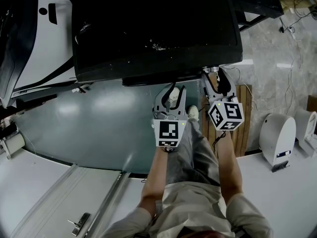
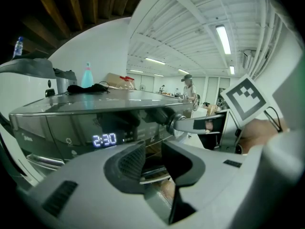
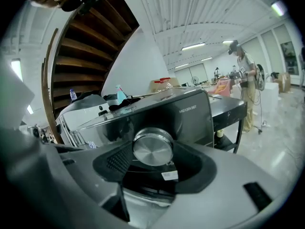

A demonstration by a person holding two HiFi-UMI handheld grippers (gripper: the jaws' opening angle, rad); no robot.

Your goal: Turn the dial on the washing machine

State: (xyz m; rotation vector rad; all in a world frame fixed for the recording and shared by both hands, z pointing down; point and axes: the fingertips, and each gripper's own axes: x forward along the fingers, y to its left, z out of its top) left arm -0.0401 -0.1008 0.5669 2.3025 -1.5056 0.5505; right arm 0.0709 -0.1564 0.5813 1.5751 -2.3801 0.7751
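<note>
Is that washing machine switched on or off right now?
On. In the left gripper view, the display on the washing machine front panel glows with the lit digits 2:30.

A wooden staircase (image 3: 88,39) is seen from below, its dark treads climbing to the upper left. Just right of the staircase a curved white wall (image 3: 136,61) is set. Beyond that wall a white ribbed ceiling (image 3: 200,13) is spread, lit by long strip lights (image 3: 193,46). Far right of the staircase a standing person (image 3: 245,75) is seen on a pale glossy floor (image 3: 283,142).
</note>
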